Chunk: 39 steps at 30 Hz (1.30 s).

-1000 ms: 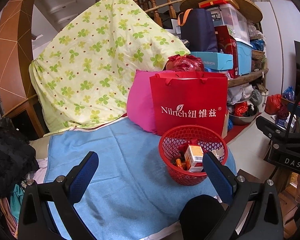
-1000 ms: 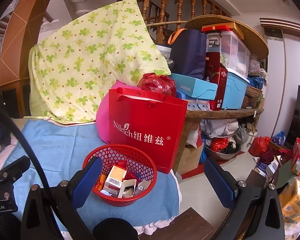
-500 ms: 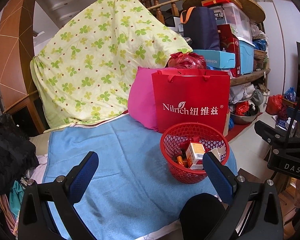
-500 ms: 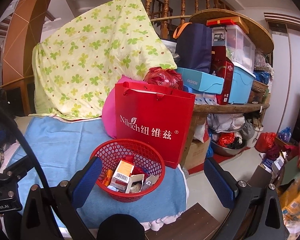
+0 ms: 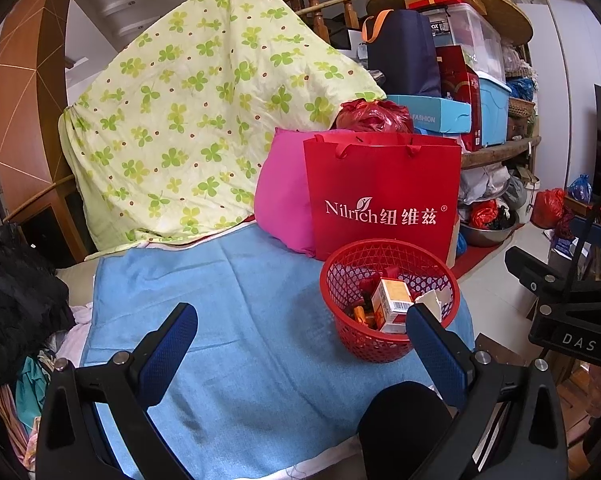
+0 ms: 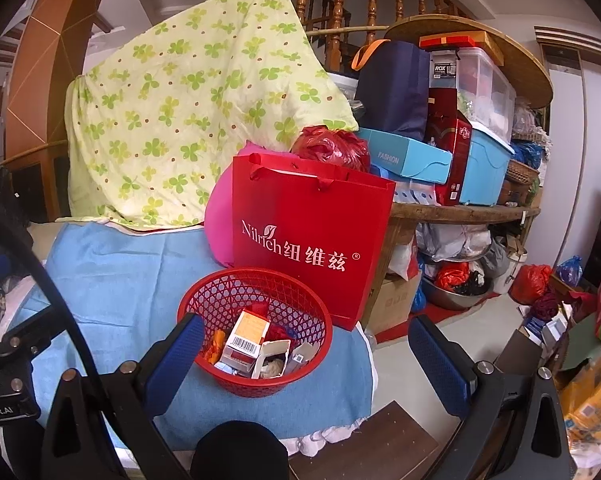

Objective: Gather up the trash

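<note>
Both grippers' jaws wide, empty; red basket (image 6: 256, 384) w/ trash.

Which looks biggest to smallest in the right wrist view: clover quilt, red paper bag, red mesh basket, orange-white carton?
1. Green clover-print quilt
2. Red paper gift bag
3. Red plastic mesh basket, though nearer the camera
4. Orange-and-white barcoded carton

Black left gripper (image 5: 300, 344) and right gripper (image 6: 304, 354): blue-padded jaws, silver screws.
</note>
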Each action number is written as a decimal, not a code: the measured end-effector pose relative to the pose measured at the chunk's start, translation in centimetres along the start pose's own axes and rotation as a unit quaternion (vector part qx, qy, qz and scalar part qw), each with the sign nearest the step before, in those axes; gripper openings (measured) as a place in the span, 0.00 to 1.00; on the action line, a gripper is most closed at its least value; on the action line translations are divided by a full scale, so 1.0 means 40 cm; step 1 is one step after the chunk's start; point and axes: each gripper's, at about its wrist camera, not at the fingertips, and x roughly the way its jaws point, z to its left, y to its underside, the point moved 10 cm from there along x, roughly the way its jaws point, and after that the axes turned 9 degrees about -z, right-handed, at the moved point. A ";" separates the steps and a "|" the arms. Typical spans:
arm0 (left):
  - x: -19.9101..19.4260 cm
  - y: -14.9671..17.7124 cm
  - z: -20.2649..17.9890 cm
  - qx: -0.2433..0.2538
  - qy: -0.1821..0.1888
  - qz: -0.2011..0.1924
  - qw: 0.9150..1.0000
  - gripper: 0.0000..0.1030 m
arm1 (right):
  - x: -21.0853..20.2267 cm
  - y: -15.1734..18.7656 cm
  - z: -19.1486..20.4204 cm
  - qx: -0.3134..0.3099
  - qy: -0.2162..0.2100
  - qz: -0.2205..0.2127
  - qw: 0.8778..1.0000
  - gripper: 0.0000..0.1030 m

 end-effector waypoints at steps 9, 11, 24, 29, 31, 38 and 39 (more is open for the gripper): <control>0.000 -0.001 -0.001 0.000 -0.001 0.000 1.000 1.00 | -0.002 0.000 0.004 -0.001 0.000 0.000 1.000 1.00; -0.001 0.001 -0.001 0.000 0.001 0.000 1.000 1.00 | -0.002 0.000 0.003 -0.001 0.000 0.000 1.000 1.00; 0.000 0.008 -0.009 0.002 0.001 0.001 1.000 1.00 | -0.005 -0.003 0.015 -0.003 -0.003 -0.001 1.000 1.00; 0.000 0.006 -0.009 0.002 0.002 0.000 1.000 1.00 | -0.004 -0.003 0.014 -0.003 -0.003 -0.001 1.000 1.00; 0.001 0.005 -0.009 0.002 0.001 0.001 1.000 1.00 | -0.004 -0.002 0.015 -0.004 -0.002 0.000 1.000 1.00; 0.003 0.007 -0.010 0.000 0.002 0.001 1.000 1.00 | 0.002 -0.001 0.020 -0.005 -0.003 0.002 1.000 1.00; 0.002 0.007 -0.012 0.001 0.004 0.000 1.000 1.00 | 0.003 0.001 0.021 -0.005 -0.003 0.003 1.000 1.00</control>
